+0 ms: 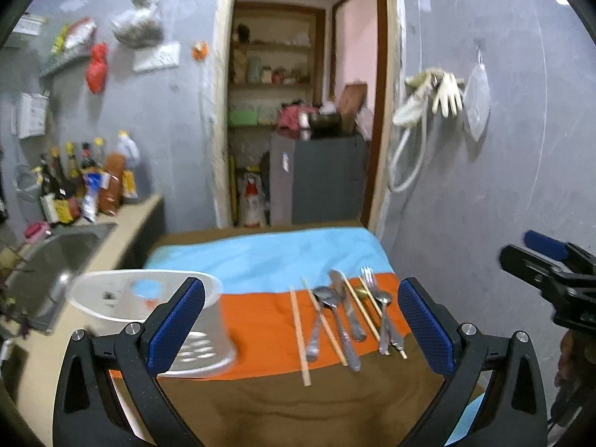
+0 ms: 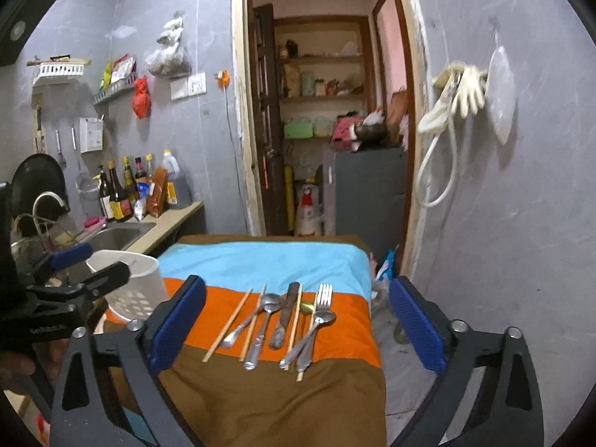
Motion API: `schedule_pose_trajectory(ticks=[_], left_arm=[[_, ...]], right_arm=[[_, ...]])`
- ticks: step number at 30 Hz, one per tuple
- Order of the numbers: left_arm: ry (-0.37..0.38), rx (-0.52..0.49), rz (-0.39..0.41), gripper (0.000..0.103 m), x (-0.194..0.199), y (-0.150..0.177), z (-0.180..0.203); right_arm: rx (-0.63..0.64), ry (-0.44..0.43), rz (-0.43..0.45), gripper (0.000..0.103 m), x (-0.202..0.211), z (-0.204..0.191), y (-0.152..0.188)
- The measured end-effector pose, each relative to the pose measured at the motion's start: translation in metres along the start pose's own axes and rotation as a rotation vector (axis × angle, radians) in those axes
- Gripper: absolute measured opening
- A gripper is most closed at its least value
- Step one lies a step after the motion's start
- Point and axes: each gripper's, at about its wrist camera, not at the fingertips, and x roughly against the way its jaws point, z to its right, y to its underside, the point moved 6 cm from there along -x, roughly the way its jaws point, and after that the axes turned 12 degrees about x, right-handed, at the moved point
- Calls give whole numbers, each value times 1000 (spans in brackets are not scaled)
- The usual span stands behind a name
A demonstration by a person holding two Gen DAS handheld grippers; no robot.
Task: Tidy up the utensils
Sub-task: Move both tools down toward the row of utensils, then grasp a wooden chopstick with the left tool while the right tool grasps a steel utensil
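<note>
Several utensils lie side by side on a blue, orange and brown cloth (image 1: 260, 257): chopsticks (image 1: 299, 335), spoons (image 1: 325, 294), a knife (image 1: 347, 307) and a fork (image 1: 368, 275). A white perforated holder (image 1: 149, 298) stands at the cloth's left edge. My left gripper (image 1: 300, 286) is open and empty, hanging short of the utensils. In the right wrist view, the right gripper (image 2: 297, 283) is also open and empty before the knife (image 2: 285, 313), fork (image 2: 322, 298) and spoon (image 2: 270, 303). The holder (image 2: 134, 283) sits left, behind the left gripper (image 2: 93, 262).
A steel sink (image 1: 56, 257) and a counter with sauce bottles (image 1: 85, 178) run along the left. A grey wall (image 1: 484, 186) with hanging gloves (image 1: 447, 93) closes the right side. Beyond the table is a doorway with a grey cabinet (image 1: 324, 178) and shelves.
</note>
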Motion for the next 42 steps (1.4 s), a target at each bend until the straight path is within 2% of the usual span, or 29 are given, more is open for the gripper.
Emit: schedule_pose_trajectory(ticks=[2, 3, 4, 6, 8, 9, 13, 15, 18, 23, 29, 35, 38, 42], left_arm=[[-9, -7, -31, 99, -23, 6, 7], [-16, -7, -49, 96, -34, 8, 9], [-30, -4, -74, 93, -47, 11, 10], [-49, 12, -123, 77, -72, 18, 10], [-75, 37, -177, 66, -98, 26, 5], [-82, 46, -198, 60, -108, 29, 2], [-142, 40, -253, 51, -141, 43, -12], [-179, 41, -297, 39, -160, 53, -22], [-213, 80, -368, 28, -181, 65, -40], [-221, 121, -423, 21, -198, 75, -57], [-185, 32, -458, 15, -206, 77, -55], [-146, 101, -485, 11, -209, 78, -63], [-132, 108, -510, 11, -211, 76, -65], [-131, 114, -545, 11, -219, 68, -64]], right_arm=[[-8, -34, -46, 75, -24, 15, 12], [-10, -48, -66, 72, -35, 20, 17], [-14, -62, -87, 64, -47, 26, 22], [-30, -88, -127, 57, -68, 35, 34], [-58, -112, -162, 49, -87, 43, 46], [-71, -121, -181, 48, -97, 46, 53], [-107, -167, -250, 45, -132, 50, 75], [-127, -196, -287, 42, -148, 49, 86], [-155, -236, -322, 37, -168, 47, 98], [-167, -283, -371, 33, -190, 45, 108], [-216, -355, -411, 30, -205, 43, 115], [-267, -377, -409, 27, -217, 48, 114], [-282, -375, -402, 18, -223, 51, 112], [-292, -387, -399, 14, -227, 49, 110]])
